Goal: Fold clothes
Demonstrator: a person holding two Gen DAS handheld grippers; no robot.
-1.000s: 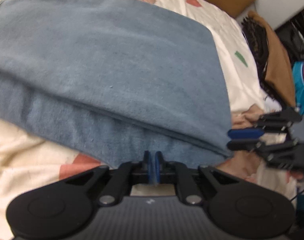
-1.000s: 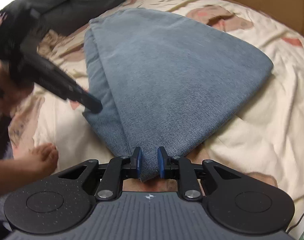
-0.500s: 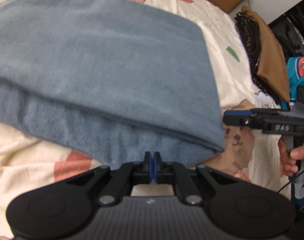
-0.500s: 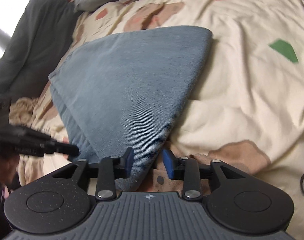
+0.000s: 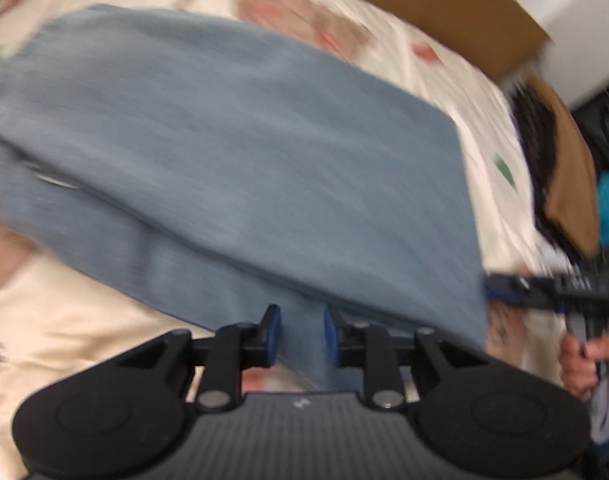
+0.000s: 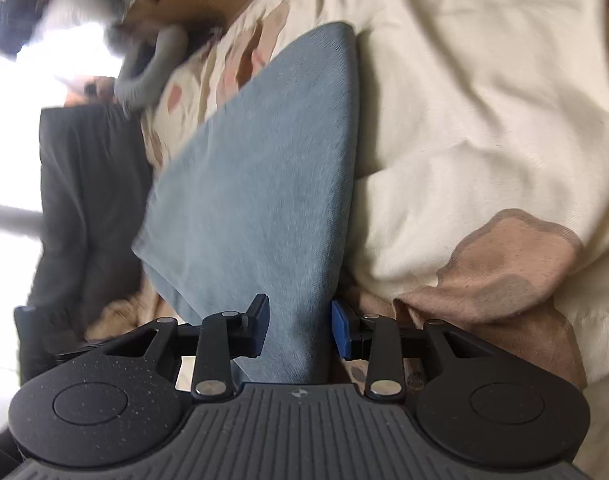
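- Right now my left hand-held gripper (image 5: 297, 329) has its jaws spread, with the near edge of the blue-grey folded cotton garment (image 5: 240, 152) between the pads, not pinched.
- My right hand-held gripper (image 6: 300, 330) is likewise spread astride the garment's near corner.
- Ahead of both, the garment lies doubled in layers on the cream patterned bedsheet (image 6: 484, 120).
- Judging by that, one fold is in; whether more follow, I cannot tell.

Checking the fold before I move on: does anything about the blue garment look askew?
Slightly. The blue garment lies folded on the bedsheet, but its lower layer sticks out past the top layer along the near edge, so the edges do not line up. Both grippers are open.
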